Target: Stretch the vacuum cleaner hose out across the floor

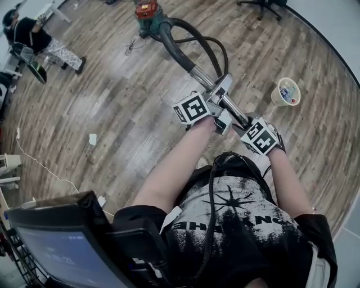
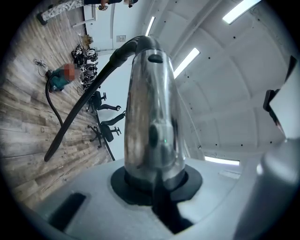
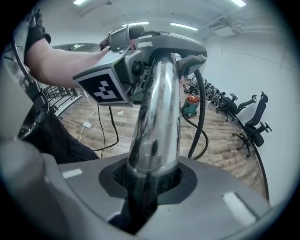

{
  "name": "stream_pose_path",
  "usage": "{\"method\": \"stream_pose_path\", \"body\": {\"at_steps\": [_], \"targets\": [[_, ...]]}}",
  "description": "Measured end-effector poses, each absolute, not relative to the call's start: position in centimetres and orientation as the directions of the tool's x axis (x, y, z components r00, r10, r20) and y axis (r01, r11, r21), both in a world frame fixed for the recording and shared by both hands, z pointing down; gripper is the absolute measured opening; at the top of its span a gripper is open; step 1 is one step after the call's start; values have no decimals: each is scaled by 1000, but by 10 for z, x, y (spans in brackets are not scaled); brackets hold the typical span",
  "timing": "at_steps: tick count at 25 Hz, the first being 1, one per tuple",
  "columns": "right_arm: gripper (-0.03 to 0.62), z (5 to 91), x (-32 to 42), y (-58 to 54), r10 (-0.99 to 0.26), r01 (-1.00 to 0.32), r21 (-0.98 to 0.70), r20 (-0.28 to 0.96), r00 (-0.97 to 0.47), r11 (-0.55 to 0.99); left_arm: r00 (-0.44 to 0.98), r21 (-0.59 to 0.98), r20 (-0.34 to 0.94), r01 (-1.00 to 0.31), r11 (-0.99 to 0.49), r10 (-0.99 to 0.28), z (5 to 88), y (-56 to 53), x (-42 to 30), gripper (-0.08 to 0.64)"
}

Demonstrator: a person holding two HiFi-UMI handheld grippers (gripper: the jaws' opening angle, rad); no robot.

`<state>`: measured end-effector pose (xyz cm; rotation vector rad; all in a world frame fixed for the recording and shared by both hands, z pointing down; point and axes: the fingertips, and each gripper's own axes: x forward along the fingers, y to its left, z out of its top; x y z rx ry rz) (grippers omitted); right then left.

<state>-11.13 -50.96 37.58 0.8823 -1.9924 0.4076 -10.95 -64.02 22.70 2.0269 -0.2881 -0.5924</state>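
The green and red vacuum cleaner (image 1: 149, 14) stands far off on the wood floor. Its black hose (image 1: 174, 48) curves from it to a chrome wand (image 1: 233, 109), which I hold raised in front of me. My left gripper (image 1: 220, 94) is shut on the wand's upper part, near the hose joint. My right gripper (image 1: 241, 121) is shut on the wand lower down. In the left gripper view the chrome wand (image 2: 152, 117) fills the jaws (image 2: 154, 183), and the hose (image 2: 79, 112) trails down to the vacuum cleaner (image 2: 58, 80). The right gripper view shows the wand (image 3: 157, 117) clamped in that gripper (image 3: 152, 180), with the left gripper (image 3: 122, 70) above.
A paper cup (image 1: 286, 91) stands on the floor to the right. A person sits at the upper left (image 1: 42, 42). A monitor (image 1: 62, 247) is at the lower left, with a thin cable (image 1: 45, 166) on the floor beside it. Office chairs (image 3: 253, 119) line the wall.
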Motion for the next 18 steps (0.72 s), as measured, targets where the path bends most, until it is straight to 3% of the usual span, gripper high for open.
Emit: {"method": "stream_pose_path", "body": {"at_steps": [12,18], "targets": [[104,371,-81,-477,-420,-707,31,823,-383,706,855,860,-265,1,-510,-446,221,-607,-77,41],[109,382,-11,-411,-396,-662,15,812,-430,749,836,861,-233,-60,-505,-498,232,-542,-9,41]]}}
